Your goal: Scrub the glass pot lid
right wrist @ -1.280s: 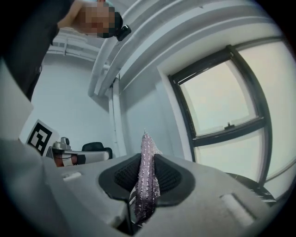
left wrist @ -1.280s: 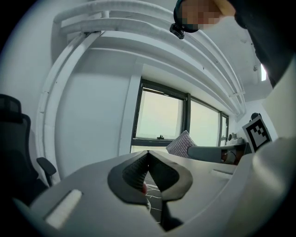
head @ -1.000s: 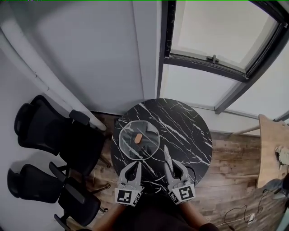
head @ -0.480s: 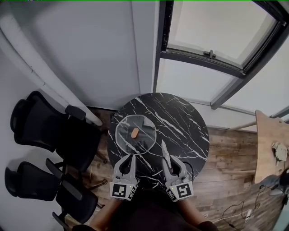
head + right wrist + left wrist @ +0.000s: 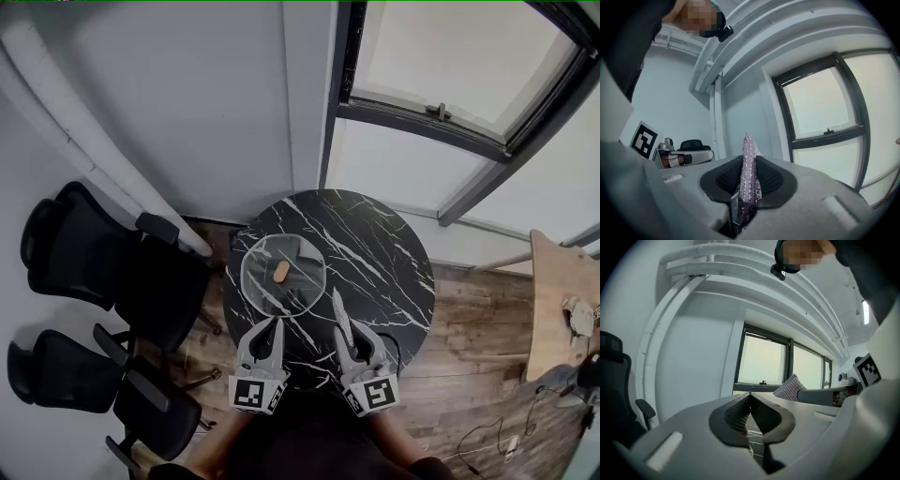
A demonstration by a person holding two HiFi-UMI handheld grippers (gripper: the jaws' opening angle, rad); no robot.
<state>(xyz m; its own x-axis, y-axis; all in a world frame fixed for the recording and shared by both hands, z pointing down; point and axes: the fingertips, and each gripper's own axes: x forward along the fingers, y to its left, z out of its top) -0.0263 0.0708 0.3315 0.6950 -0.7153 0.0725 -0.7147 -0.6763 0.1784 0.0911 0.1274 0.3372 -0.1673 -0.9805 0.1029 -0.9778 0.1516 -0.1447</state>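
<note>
The glass pot lid [image 5: 267, 286] with its brown knob [image 5: 281, 272] lies flat on the left part of the round black marble table [image 5: 375, 262]. My left gripper [image 5: 273, 322] is shut and empty, its tips just short of the lid's near rim. In the left gripper view the jaws [image 5: 749, 397] meet with nothing between them. My right gripper [image 5: 342, 328] is to the right of the lid, shut on a sparkly silver scrubber [image 5: 336, 305] that sticks out ahead of the jaws. The right gripper view shows the scrubber [image 5: 748, 183] pinched upright between the pads.
Two black office chairs [image 5: 75, 248] [image 5: 66, 375] stand left of the table. A white wall and a window [image 5: 450, 66] lie beyond it. A wooden tabletop [image 5: 558, 300] sits at the far right, with cables on the wood floor [image 5: 487, 436].
The head view has shifted a little. Both grippers keep the same stance before the lid, and nothing was taken hold of or let go.
</note>
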